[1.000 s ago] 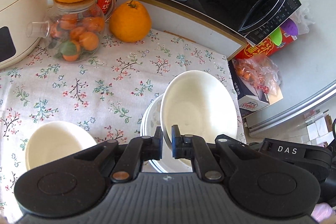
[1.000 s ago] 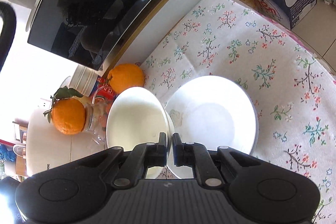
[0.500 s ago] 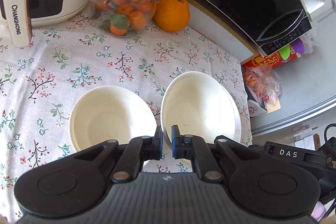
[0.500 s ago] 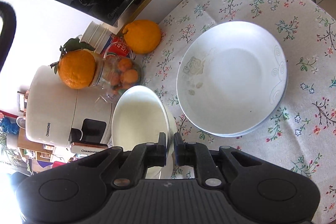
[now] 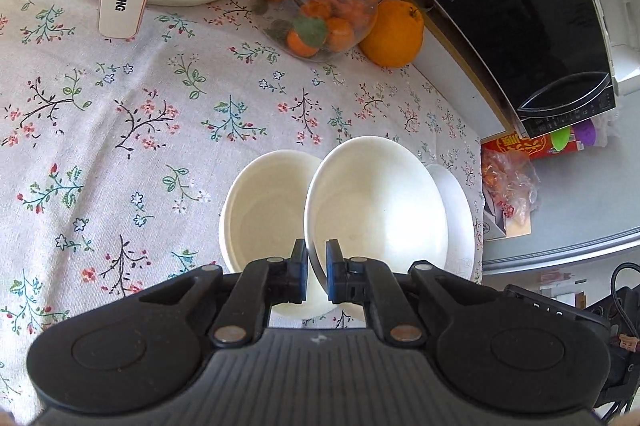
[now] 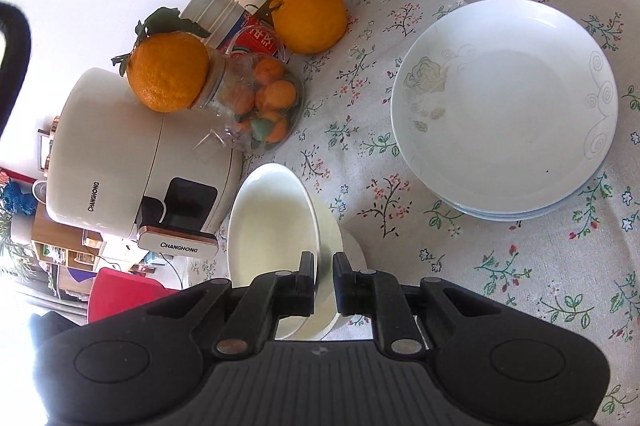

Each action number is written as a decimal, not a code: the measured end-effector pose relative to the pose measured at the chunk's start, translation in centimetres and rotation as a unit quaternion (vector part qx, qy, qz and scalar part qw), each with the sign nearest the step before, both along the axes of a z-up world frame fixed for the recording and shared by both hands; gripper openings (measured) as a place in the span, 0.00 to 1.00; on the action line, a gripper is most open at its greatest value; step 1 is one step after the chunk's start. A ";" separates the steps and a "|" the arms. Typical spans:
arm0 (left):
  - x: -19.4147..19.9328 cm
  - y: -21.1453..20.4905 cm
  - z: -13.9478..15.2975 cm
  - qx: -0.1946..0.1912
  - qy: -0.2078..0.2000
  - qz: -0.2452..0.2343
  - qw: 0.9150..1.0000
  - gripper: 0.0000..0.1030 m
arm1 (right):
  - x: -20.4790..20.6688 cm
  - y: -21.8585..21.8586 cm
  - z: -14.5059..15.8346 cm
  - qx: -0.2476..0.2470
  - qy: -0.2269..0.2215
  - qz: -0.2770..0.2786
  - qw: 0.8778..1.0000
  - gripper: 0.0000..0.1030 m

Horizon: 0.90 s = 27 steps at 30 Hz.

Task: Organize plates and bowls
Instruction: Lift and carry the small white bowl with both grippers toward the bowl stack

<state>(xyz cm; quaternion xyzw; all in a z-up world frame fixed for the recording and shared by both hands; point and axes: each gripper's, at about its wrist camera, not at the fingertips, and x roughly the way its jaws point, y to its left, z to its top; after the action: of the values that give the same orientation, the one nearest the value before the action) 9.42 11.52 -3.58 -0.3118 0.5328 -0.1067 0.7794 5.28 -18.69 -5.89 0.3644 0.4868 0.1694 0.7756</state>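
A white bowl (image 5: 376,202) is clamped by its near rim in the left hand-held gripper (image 5: 316,268), held tilted above a second white bowl (image 5: 264,210) resting on the floral tabletop (image 5: 120,114). In the right wrist view, the right hand-held gripper (image 6: 325,276) is seen closed on the rim of another white bowl (image 6: 272,222), with a further bowl (image 6: 344,254) partly visible under it; whether this is the same pair cannot be told. The plate stack (image 6: 504,106) sits apart, to the right. For a clean nesting, the held bowl is best levelled, centred over the lower bowl and lowered gently before release, so the rims are not chipped. The held bowl's opening is turned up and toward the camera; being round, no long axis is shown
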 end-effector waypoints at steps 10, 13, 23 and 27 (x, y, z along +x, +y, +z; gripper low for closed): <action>-0.4 0.8 -0.5 0.039 0.012 0.002 0.999 0.07 | 0.1 2.4 -1.0 -0.027 0.006 0.024 0.999 0.09; -0.4 0.6 -0.4 0.059 0.010 -0.003 0.998 0.08 | 0.1 2.7 -1.3 -0.040 0.002 0.029 0.999 0.09; -0.6 -1.0 0.2 0.144 -0.025 -0.037 0.989 0.09 | -0.2 3.4 -1.6 -0.079 -0.016 0.039 0.996 0.09; -0.8 -2.0 0.5 0.193 -0.041 -0.062 0.978 0.10 | -0.4 3.8 -1.7 -0.096 -0.024 0.042 0.994 0.08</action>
<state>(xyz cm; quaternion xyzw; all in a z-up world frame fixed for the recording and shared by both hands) 8.63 9.48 -3.09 -0.1171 0.5290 -0.0627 0.8381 4.91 -14.91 -7.58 0.2631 0.4974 0.1631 0.8104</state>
